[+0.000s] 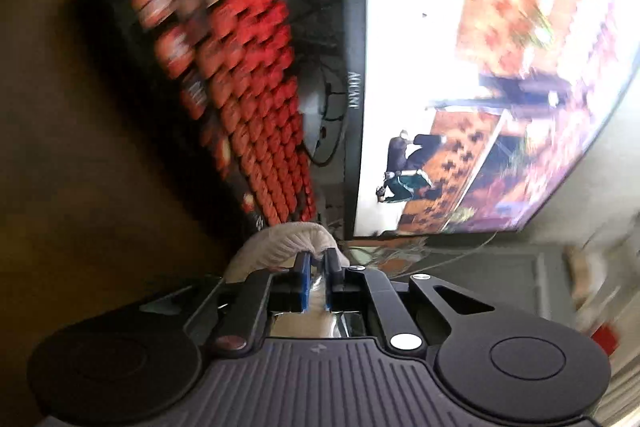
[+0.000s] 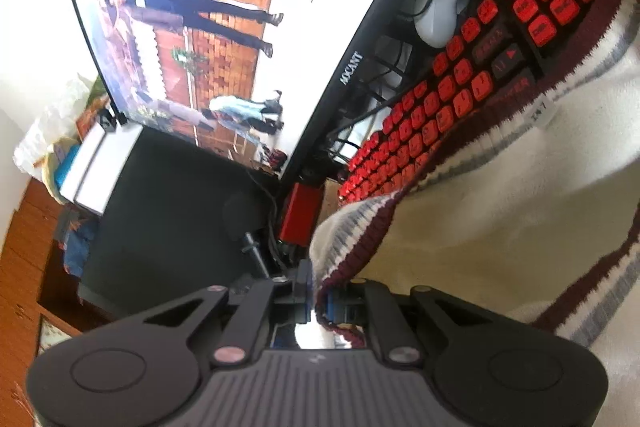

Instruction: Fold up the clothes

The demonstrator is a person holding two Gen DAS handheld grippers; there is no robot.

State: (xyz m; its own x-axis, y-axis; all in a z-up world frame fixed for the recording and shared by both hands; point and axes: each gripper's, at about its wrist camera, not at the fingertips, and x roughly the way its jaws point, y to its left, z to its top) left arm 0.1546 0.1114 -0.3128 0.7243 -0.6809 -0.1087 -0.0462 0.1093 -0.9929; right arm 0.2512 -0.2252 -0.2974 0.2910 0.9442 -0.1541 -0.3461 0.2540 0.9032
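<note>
Right wrist: sweater [image 2: 500, 195] in claw [image 2: 320, 291]

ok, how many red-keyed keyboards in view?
1. The black keyboard with red backlit keys lies below the curved monitor, partly under the cream knit sweater with maroon trim; the left wrist view shows the same one.

The right gripper [image 2: 318, 291] pinches the maroon-edged ribbed hem of a cream sweater [image 2: 500, 195] that overlaps the red-keyed keyboard [image 2: 452, 95] below a monitor [image 2: 224, 27].
</note>
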